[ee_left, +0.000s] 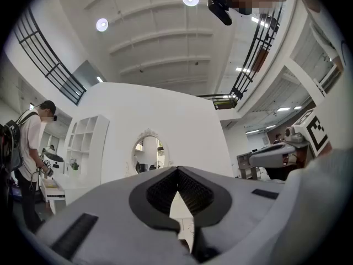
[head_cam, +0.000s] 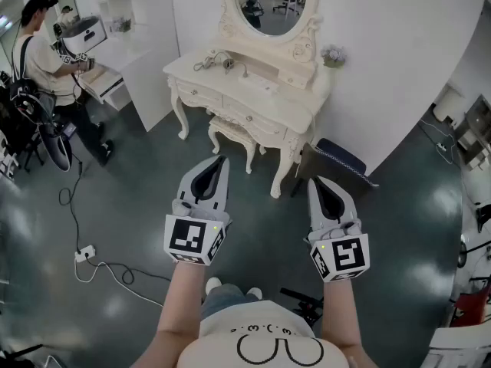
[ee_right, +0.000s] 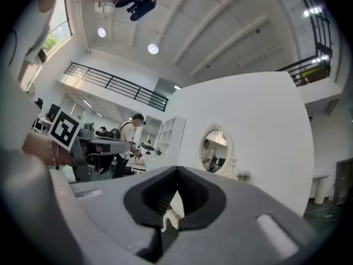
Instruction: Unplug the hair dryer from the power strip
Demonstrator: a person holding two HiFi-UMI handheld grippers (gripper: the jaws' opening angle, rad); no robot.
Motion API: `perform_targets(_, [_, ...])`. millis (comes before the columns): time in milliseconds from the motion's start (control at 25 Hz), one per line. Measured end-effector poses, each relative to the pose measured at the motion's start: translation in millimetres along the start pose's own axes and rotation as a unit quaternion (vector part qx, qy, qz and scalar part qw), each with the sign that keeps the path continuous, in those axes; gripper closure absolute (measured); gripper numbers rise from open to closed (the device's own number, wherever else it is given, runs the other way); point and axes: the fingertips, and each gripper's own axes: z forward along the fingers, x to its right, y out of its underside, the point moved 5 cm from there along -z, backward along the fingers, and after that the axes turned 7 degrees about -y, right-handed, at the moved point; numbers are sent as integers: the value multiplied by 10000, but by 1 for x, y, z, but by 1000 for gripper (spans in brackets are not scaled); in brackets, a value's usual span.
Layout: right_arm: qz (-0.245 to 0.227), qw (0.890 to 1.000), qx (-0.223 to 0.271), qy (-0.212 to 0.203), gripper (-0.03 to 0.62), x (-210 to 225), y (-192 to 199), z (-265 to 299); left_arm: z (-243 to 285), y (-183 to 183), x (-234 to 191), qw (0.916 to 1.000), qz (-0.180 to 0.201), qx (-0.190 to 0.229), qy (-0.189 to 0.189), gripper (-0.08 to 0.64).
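The room has a dark, shiny floor (head_cam: 261,236) and a white wall (head_cam: 399,67). In the head view, a cream dressing table (head_cam: 253,98) stands at 12 o'clock against the wall. An oval mirror (head_cam: 275,2) sits on top of it, and a little stool (head_cam: 230,133) is tucked under it. Some small things with a cord (head_cam: 219,64) lie on the table top. They are too small to tell what they are. A dark thing with a pale edge (head_cam: 337,163) leans beside the table at 2 o'clock.

A person (head_cam: 46,67) with a backpack stands at 10 o'clock next to a white desk (head_cam: 123,60).

A white power strip (head_cam: 84,253) lies on the floor at 8 o'clock, well apart from both grippers. A white cable (head_cam: 115,271) curls away from it. It is too small to tell what is plugged in.

The left gripper (head_cam: 221,159) is held out low at 6 o'clock. The right gripper (head_cam: 312,179) is near it at 5 o'clock. Both point toward the table.

In the left gripper view, the left gripper (ee_left: 177,170) has its jaws pressed together with nothing between them. In the right gripper view, the right gripper (ee_right: 177,169) looks the same: jaws together and holding nothing.
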Motion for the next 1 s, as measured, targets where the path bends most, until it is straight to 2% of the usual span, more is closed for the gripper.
perform_targets(280, [45, 9999, -94, 5, 598, 26, 18, -8, 10, 10, 17, 10000, 72, -12, -28, 561])
perform_targets(520, [157, 9999, -44, -10, 598, 41, 32, 20, 38, 22, 9, 9999, -46, 23, 100, 561])
perform_targets(760, [197, 9998, -41, 86, 598, 69, 56, 94, 101, 55, -37, 9996, -241, -94, 106, 561])
perform_targets(1000, [349, 9991, -101, 218, 598, 103, 73, 203, 196, 79, -108, 9995, -93, -303, 77, 561])
